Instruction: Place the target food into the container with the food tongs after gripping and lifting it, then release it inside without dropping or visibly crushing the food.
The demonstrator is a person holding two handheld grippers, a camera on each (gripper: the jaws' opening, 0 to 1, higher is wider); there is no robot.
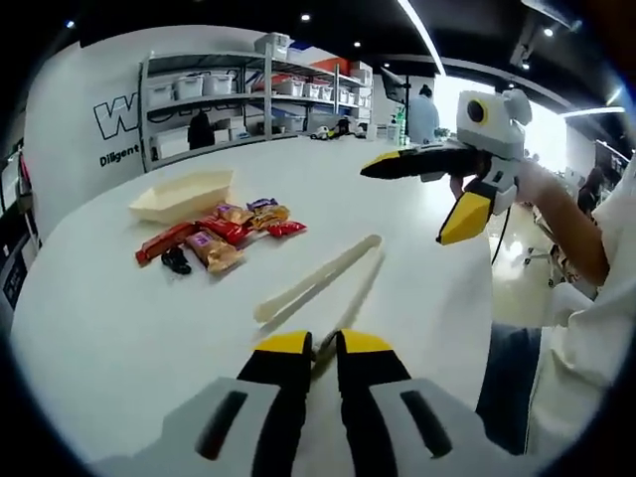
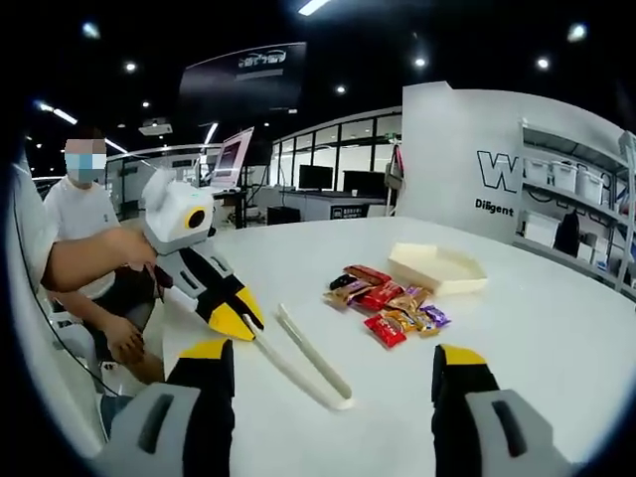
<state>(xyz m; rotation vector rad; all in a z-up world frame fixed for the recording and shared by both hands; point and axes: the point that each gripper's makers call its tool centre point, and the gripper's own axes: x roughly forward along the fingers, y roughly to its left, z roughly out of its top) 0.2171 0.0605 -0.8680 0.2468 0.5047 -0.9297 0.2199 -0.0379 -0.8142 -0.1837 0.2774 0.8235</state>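
Observation:
Cream food tongs (image 1: 328, 273) lie in a V on the white table (image 1: 119, 338), hinge end away from me. My left gripper (image 1: 323, 344) has its yellow-tipped jaws almost together around the near end of one tong arm. In the right gripper view the left gripper (image 2: 243, 323) meets the tongs (image 2: 313, 358) at that end. A pile of wrapped snacks (image 1: 224, 238) lies beside a cream boat-shaped container (image 1: 184, 194), also seen in the right gripper view as snacks (image 2: 388, 303) and container (image 2: 437, 268). My right gripper (image 2: 333, 358) is open above the table; from the left it shows as the right gripper (image 1: 407, 204), hand-held, jaws apart.
Metal shelves (image 1: 248, 94) with bins stand behind the table along a white wall. A person (image 1: 422, 114) stands in the background. The person's sleeve (image 1: 586, 328) is at the table's right edge. Bare tabletop (image 2: 537, 338) lies around the snacks.

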